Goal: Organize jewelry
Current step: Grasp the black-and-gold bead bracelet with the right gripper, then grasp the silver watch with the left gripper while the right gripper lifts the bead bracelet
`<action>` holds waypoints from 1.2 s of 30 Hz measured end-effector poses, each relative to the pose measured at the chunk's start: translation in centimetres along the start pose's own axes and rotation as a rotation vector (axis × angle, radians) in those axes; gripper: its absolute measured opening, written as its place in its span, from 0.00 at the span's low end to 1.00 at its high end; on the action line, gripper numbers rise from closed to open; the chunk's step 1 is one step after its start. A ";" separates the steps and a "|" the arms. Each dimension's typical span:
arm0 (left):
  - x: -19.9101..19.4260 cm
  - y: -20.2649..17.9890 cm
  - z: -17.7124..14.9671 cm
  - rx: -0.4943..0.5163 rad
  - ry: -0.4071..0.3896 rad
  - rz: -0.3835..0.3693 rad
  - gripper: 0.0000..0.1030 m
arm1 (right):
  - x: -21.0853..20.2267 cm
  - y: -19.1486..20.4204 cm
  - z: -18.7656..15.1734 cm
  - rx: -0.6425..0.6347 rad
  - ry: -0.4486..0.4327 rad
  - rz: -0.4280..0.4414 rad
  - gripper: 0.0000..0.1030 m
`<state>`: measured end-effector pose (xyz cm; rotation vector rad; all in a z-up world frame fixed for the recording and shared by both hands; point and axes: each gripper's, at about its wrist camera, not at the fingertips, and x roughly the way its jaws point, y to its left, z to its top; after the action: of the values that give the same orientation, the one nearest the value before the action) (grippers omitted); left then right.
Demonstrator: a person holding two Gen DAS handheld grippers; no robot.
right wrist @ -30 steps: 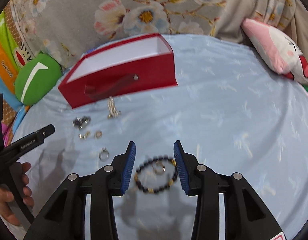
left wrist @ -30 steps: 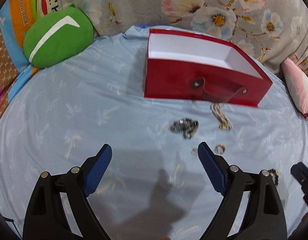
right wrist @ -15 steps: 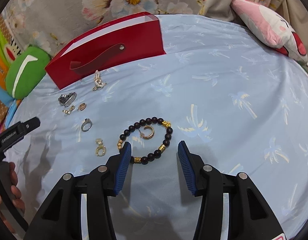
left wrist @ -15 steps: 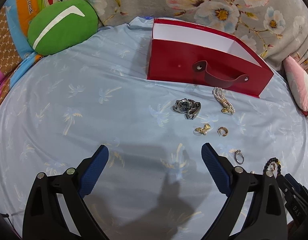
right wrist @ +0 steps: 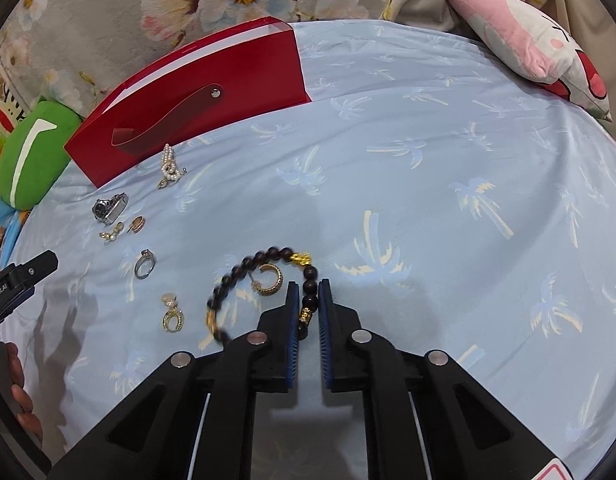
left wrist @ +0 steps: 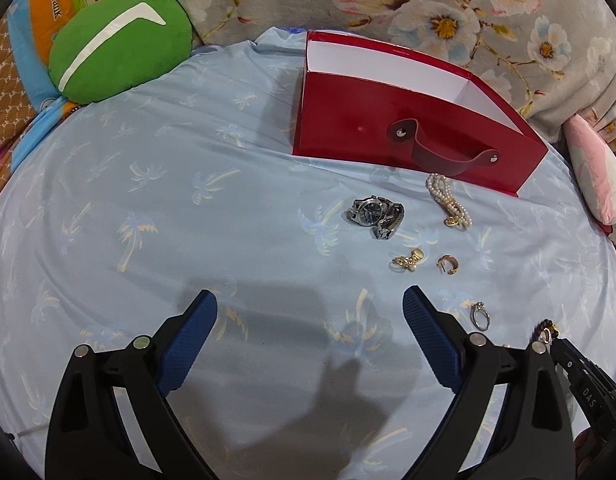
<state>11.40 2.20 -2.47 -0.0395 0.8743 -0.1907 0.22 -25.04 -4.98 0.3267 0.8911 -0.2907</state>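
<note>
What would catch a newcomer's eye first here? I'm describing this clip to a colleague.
The right gripper, its fingers closed on a dark beaded bracelet on the blue cloth. Next, the open red box at the far edge, with a watch and pearl strand lying before it.

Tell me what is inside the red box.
The left wrist view shows only white inner walls in the red box; no jewelry shows there. Its front wall hides the floor, so the bottom cannot be checked.
</note>
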 end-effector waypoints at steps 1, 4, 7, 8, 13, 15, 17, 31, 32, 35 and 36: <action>0.2 -0.1 0.1 0.000 0.002 -0.001 0.89 | 0.0 0.0 0.0 -0.003 0.000 0.000 0.07; 0.9 -0.4 0.8 -0.002 0.008 -0.008 0.89 | -0.3 0.0 0.1 -0.004 -0.011 0.007 0.07; 1.9 -1.0 1.9 0.003 0.007 -0.014 0.89 | -1.1 0.2 0.5 -0.007 -0.036 0.020 0.07; 2.4 -1.2 2.4 0.005 0.008 -0.011 0.89 | -1.4 0.3 0.8 -0.010 -0.044 0.027 0.07; 4.5 -1.9 4.4 -0.001 0.003 -0.026 0.89 | -3.0 1.0 1.8 -0.017 -0.084 0.057 0.07; 5.4 -2.3 5.0 0.005 0.004 -0.034 0.89 | -3.6 1.3 2.3 -0.023 -0.099 0.069 0.07; 6.4 -2.6 5.3 0.008 0.014 -0.028 0.89 | -4.0 1.7 2.6 -0.026 -0.107 0.084 0.07; 7.8 -3.4 5.5 0.024 0.044 -0.108 0.30 | -5.7 3.5 4.3 -0.051 -0.140 0.152 0.07; 7.6 -3.4 5.4 0.026 0.045 -0.113 0.28 | -5.7 3.6 4.4 -0.054 -0.141 0.156 0.07; 7.0 -3.5 5.2 0.035 0.041 -0.124 0.16 | -5.8 3.9 4.6 -0.060 -0.145 0.163 0.07; 6.8 -3.6 5.2 0.039 0.043 -0.132 0.10 | -5.9 4.1 4.7 -0.062 -0.147 0.166 0.07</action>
<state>19.05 -2.77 -3.90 -0.0572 0.9110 -0.3334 1.59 -22.52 3.06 0.3159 0.7223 -0.1318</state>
